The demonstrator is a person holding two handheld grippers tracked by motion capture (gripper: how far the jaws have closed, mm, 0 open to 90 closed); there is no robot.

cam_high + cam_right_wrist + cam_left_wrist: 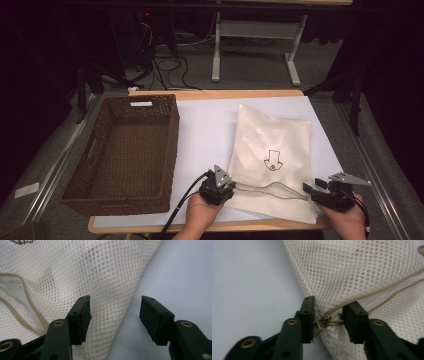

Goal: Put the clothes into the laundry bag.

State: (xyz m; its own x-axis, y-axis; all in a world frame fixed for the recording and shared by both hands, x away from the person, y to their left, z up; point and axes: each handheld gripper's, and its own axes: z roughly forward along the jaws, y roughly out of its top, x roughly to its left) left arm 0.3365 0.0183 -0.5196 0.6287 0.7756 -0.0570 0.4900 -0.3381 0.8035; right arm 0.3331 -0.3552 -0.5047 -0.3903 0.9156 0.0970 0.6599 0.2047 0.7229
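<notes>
- High view: cream mesh bag point(272, 160) lying flat on the white-covered desk point(205, 130), right of centre, long axis running from upper frame down toward the near edge; small arrow-like mark printed mid-bag.
- Zipper point(270, 190) running left to right along the bag's near end, partly open, its two tape lines bowed apart.
- Left tool point(218, 190) at lower centre, at the bag's near-left corner; right tool point(320, 192) at lower right, at the near-right corner. Both hands coming in from the bottom edge.
- Brown wicker basket point(127, 150) at left, empty, well apart from the bag; nothing between bag and basket except bare desk.
- Left gripper view: jaws partly closed, bracketing the brass zipper slider point(325, 320) at lower centre; left jaw close against the pull tab, right jaw just beside it. Firm clamp or not: cannot tell. Zipper tapes leading off toward upper right.
- Right gripper view: jaws wide apart, holding nothing; left jaw over the mesh, right jaw over bare desk, bag's edge point(127, 315) running between them.
- Judgement: likely next move a right-hand pinch on that corner to anchor the bag, with the slider travelling along the zipper's line.
</notes>
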